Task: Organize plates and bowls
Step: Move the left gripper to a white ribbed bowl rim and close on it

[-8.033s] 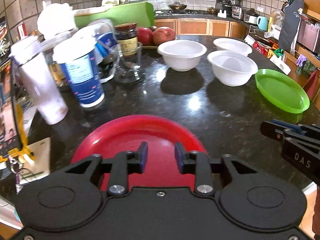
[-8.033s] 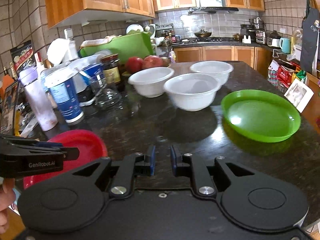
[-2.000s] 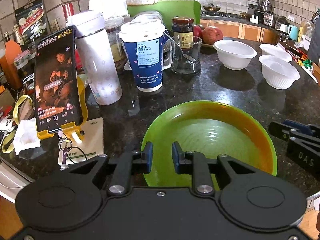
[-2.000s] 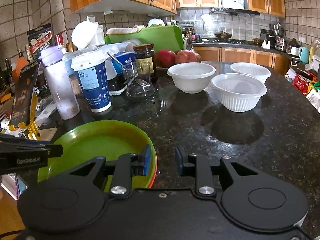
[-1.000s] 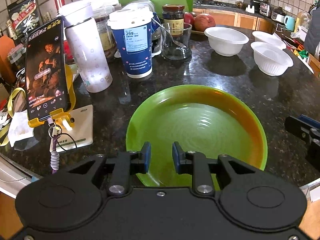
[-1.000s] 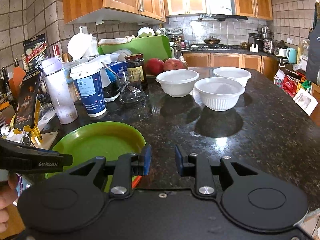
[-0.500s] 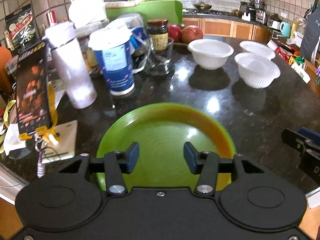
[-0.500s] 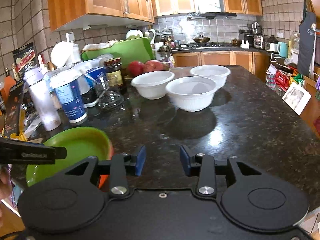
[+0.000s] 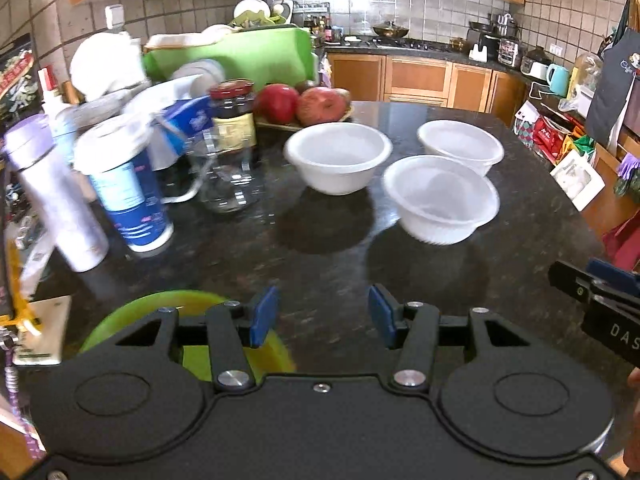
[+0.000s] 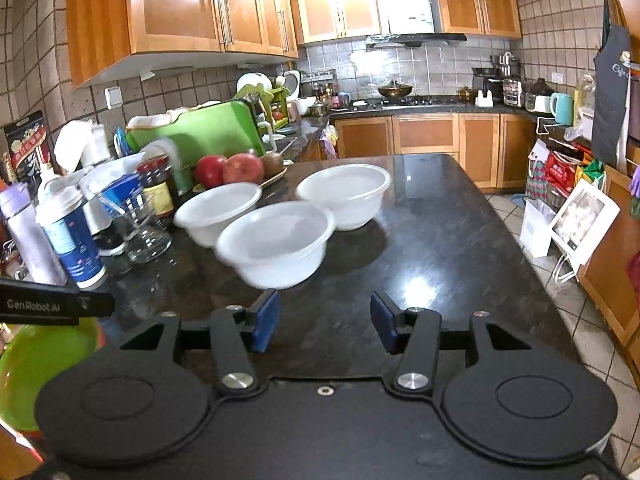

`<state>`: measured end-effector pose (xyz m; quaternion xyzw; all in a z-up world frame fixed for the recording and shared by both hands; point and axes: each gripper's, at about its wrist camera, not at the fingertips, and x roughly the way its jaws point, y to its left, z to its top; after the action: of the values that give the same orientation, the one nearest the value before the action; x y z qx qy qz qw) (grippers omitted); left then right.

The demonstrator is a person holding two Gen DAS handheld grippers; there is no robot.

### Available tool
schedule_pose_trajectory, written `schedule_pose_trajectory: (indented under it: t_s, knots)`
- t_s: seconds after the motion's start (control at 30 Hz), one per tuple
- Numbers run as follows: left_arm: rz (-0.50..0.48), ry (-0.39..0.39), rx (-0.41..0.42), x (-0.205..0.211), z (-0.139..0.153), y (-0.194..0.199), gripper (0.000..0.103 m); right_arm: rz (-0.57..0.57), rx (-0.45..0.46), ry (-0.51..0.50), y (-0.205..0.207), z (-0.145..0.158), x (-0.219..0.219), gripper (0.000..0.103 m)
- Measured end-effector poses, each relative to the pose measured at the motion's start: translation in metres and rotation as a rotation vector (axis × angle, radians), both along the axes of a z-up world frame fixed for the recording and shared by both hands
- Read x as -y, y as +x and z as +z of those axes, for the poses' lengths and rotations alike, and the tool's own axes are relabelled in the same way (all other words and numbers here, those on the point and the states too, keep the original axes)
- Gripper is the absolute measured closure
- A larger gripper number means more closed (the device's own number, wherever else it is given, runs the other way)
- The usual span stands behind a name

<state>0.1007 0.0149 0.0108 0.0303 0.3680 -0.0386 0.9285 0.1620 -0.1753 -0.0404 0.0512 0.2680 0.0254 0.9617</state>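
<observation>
Three white bowls stand apart on the black granite counter (image 9: 320,256): one at centre (image 9: 338,158), one nearer at right (image 9: 440,200), one behind it (image 9: 460,146). In the right wrist view the nearest bowl (image 10: 276,244) sits just beyond my right gripper (image 10: 324,322), which is open and empty. My left gripper (image 9: 322,316) is open and empty above the counter. The green plate (image 9: 160,312) lies at the near left edge, partly hidden under the left gripper; it also shows in the right wrist view (image 10: 36,368), with a red rim beneath it.
Clutter fills the left side: a blue paper cup (image 9: 124,188), a white bottle (image 9: 52,200), a glass jug (image 9: 224,176), a dark jar (image 9: 234,114), apples (image 9: 304,104), a green cutting board (image 9: 240,56). The counter's right edge drops to the tiled floor (image 10: 560,280).
Both grippers have opened wide and swung up and away from the green plate toward the white bowls. The green plate stays at the near left edge.
</observation>
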Motion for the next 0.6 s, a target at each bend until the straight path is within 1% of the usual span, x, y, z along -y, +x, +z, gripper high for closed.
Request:
schedule_pose_trajectory:
  t_s: [0.17,0.23,0.3,0.37,0.5,0.6]
  knots:
    - [-0.002,-0.007,-0.018,0.033,-0.001,0.022,0.045,0.046,0.018,-0.013,0.026,0.004,0.029,0.050]
    - [0.016,0.000,-0.022,0.042,-0.004,0.031,0.045,0.073,0.018,-0.016,0.038,0.005,0.038,0.050]
    - [0.029,-0.010,-0.030,0.049,-0.006,0.041,0.045,0.105,0.007,-0.011,0.052,0.006,0.044,0.050]
    - [0.054,-0.013,-0.049,0.053,-0.008,0.051,0.045,0.139,-0.010,0.013,0.067,0.005,0.048,0.050]
    - [0.103,0.009,-0.091,0.060,-0.014,0.071,0.046,0.195,-0.084,0.072,0.096,-0.001,0.050,0.052]
    - [0.120,0.020,-0.124,0.063,-0.017,0.083,0.046,0.221,-0.130,0.114,0.115,-0.004,0.048,0.055]
